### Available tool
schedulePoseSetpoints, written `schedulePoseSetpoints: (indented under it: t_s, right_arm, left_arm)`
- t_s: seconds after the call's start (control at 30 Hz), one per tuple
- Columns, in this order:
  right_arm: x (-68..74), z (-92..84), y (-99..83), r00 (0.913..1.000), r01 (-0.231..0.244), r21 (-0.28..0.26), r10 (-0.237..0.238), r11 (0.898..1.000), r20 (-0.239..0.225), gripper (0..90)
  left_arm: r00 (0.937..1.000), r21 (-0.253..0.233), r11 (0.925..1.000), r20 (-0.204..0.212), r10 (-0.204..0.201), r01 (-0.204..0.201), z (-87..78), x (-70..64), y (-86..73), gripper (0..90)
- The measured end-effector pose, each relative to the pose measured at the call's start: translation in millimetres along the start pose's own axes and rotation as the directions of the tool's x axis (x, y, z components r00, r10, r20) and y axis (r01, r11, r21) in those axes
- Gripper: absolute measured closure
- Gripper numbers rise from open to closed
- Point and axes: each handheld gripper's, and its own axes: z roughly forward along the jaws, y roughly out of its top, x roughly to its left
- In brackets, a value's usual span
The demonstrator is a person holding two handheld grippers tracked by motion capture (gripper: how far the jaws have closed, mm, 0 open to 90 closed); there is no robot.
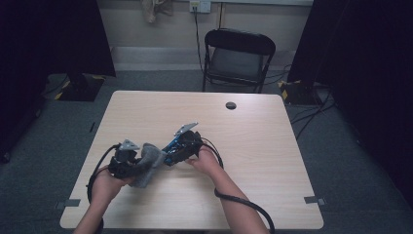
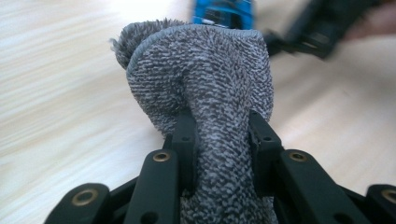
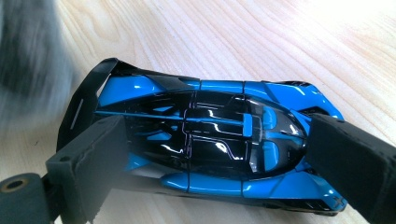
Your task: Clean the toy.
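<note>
A pale wooden counter [image 1: 253, 146] stands on grey carpet, with one black folding chair [image 1: 237, 58] beyond its far edge and dark curtains at both sides. On it are one grey cloth [image 1: 146, 165] and one blue-and-black toy car [image 3: 210, 140]. Both forearms reach in from the near edge. The left tongs [image 1: 139, 163] pinch the cloth, bunched upright just beside the car. The right tongs [image 1: 170, 153] clamp the car lengthwise, low over the counter.

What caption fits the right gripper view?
Right claw clamps a blue toy car over the wooden table.
</note>
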Motion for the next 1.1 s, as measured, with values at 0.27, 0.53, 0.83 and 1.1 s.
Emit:
schedulePoseSetpoints:
  t_s: [0.27, 0.53, 0.83, 1.1]
  right_arm:
    - [0.2, 0.0, -0.4, 1.0, 0.001, -0.002, -0.001, 1.0, -0.001, 5.4]
    - [0.0, 0.0, -0.4, 1.0, 0.002, -0.001, -0.002, 1.0, -0.003, 5.5]
    - [-0.2, -0.2, -1.0, 1.0, 0.005, -0.004, -0.005, 1.0, -0.003, 5.4]
    - [0.2, -0.4, -0.6, 1.0, 0.002, 0.001, -0.002, 1.0, -0.002, 5.4]
  left_arm:
    - [0.9917, 0.013, 0.995, -0.084, -0.097, 0.099, 13.8, 35.2, -1.7, 69.7]
    - [0.9835, 0.035, 0.9956, -0.162, -0.08, 0.087, 35.5, 37.9, 2.2, 69.4]
    - [0.9883, 0.086, 0.9942, -0.144, -0.051, 0.064, 59.1, 20.2, 3.7, 69.1]
    - [0.9937, 0.095, 0.9945, -0.107, -0.034, 0.044, 58.6, 6.2, 0.6, 69.3]
